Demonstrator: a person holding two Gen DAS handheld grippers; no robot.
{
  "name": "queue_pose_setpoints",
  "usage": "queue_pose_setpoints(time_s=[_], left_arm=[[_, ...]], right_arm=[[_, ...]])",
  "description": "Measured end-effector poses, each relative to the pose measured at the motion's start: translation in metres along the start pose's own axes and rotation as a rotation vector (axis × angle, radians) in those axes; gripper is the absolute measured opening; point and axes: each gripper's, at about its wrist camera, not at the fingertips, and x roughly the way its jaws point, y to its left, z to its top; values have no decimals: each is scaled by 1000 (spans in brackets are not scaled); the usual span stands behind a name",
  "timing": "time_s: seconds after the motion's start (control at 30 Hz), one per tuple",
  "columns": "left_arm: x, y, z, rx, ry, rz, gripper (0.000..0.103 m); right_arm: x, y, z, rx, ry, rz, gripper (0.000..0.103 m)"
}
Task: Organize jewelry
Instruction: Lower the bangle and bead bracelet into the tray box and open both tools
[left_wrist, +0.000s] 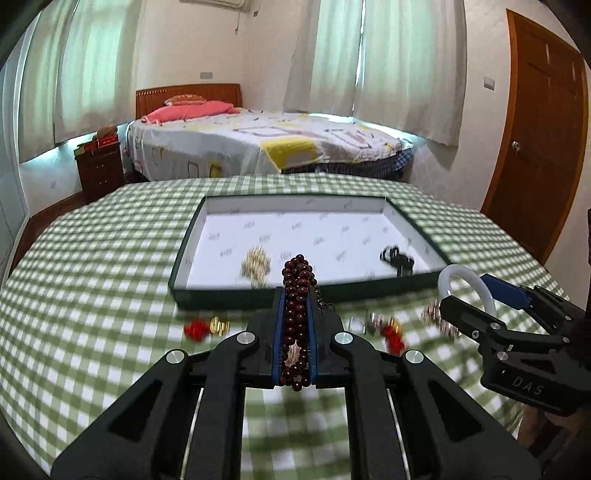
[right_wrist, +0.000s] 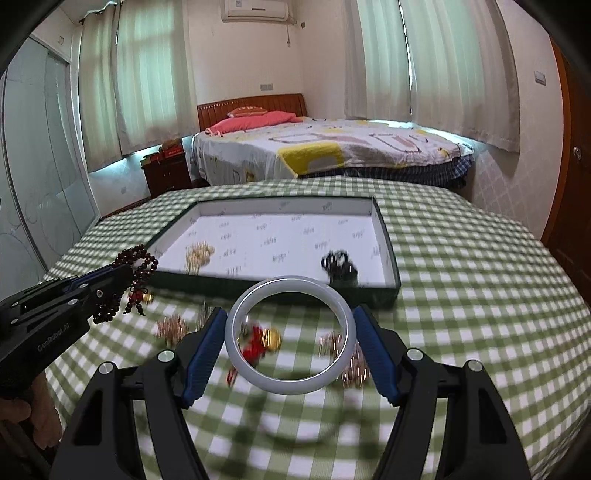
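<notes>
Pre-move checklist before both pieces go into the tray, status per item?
1. Left gripper shut on the dark red bead string: ok, beads packed between the pads.
2. Bead tail secure: not ok, loops dangle loose below the jaws in the right wrist view.
3. Right gripper gripping the white bangle: ok, both pads on its rim, ring held flat.
4. Tray open with free floor: ok, only a gold piece and a black piece near its front wall.
5. Grippers apart from each other: ok.
6. Clearance over the loose pieces on the checked cloth: cannot tell, blurred.
</notes>
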Motion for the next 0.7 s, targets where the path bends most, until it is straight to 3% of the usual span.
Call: queue_pose_setpoints(time_s=[0.37,0.5,0.7], left_arm=[[47,3,66,18,-46,-11,11],[81,14,88,7,-15,-1,11],[139,32,108,-22,92,26,11]], right_arm=[[43,-10,72,-10,-72,-7,69],[68,-15,92,-26,-70,-20,69],[123,-24,110,-50,12,-29,69]])
